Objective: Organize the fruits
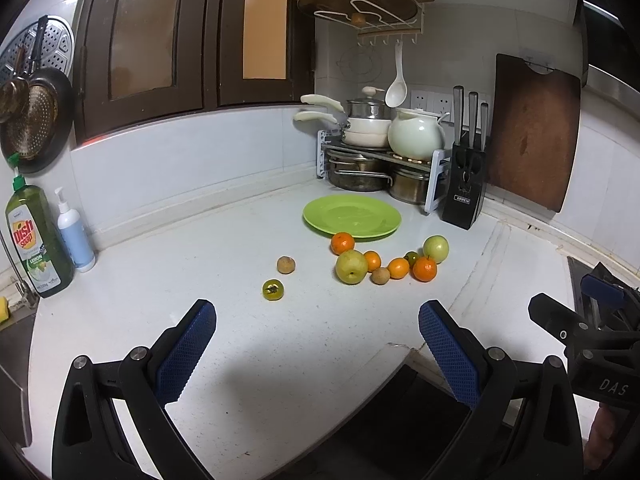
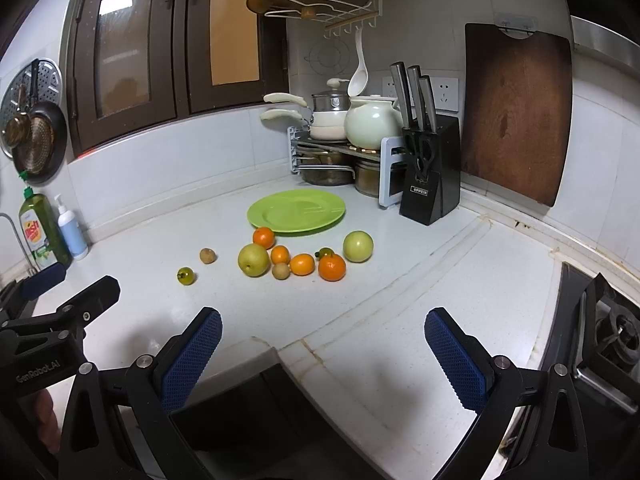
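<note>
A green plate (image 1: 352, 216) (image 2: 296, 211) lies bare on the white counter near the corner. In front of it sits a cluster of fruit: several oranges, one (image 1: 342, 242) (image 2: 264, 237) touching the plate's rim, a yellow pear (image 1: 351, 266) (image 2: 253, 260), a green apple (image 1: 436, 249) (image 2: 358, 246). A small brown fruit (image 1: 286, 265) (image 2: 207, 255) and a small green fruit (image 1: 273, 289) (image 2: 186, 275) lie apart to the left. My left gripper (image 1: 316, 316) and right gripper (image 2: 322, 322) hover open and hold nothing, well short of the fruit.
A pot rack (image 1: 380, 160) with pans and a white teapot stands in the corner, a knife block (image 1: 464, 196) and a leaning wooden cutting board (image 1: 532, 132) beside it. Dish soap (image 1: 36, 240) and a pump bottle (image 1: 74, 236) stand left. A stove (image 2: 608, 332) lies at right.
</note>
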A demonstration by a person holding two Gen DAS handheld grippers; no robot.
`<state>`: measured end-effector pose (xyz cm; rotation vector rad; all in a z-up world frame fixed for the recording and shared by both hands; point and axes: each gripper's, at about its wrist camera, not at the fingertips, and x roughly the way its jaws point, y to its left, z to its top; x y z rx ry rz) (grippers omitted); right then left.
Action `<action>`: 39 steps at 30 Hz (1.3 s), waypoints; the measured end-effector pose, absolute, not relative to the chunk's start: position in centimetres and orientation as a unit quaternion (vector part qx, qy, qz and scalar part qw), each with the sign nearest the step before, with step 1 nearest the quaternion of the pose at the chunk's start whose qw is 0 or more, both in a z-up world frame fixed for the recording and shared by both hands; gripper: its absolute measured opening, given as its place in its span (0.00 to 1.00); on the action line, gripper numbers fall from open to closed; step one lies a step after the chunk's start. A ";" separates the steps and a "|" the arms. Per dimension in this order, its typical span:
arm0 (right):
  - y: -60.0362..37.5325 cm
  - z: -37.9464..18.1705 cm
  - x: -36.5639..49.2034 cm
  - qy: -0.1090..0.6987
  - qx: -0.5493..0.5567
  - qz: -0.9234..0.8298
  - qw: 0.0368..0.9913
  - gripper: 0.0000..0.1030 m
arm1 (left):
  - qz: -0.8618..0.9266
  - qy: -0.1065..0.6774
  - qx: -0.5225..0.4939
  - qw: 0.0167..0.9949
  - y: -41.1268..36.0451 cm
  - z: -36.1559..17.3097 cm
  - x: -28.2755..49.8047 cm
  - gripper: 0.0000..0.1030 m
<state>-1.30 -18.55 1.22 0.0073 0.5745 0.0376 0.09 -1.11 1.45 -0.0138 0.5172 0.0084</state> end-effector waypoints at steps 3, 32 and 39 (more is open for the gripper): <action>-18.6 1.2 -1.3 0.284 0.005 0.020 0.958 0.99 | 0.005 0.255 -0.006 0.967 -1.1 1.4 0.1 1.00; -17.7 -0.2 0.9 0.304 0.000 0.038 0.952 0.99 | 0.017 0.271 -0.015 0.962 0.1 -0.2 1.6 1.00; -16.8 -1.2 3.1 0.318 -0.003 0.048 0.947 0.99 | 0.023 0.287 -0.015 0.958 0.9 -1.2 3.6 1.00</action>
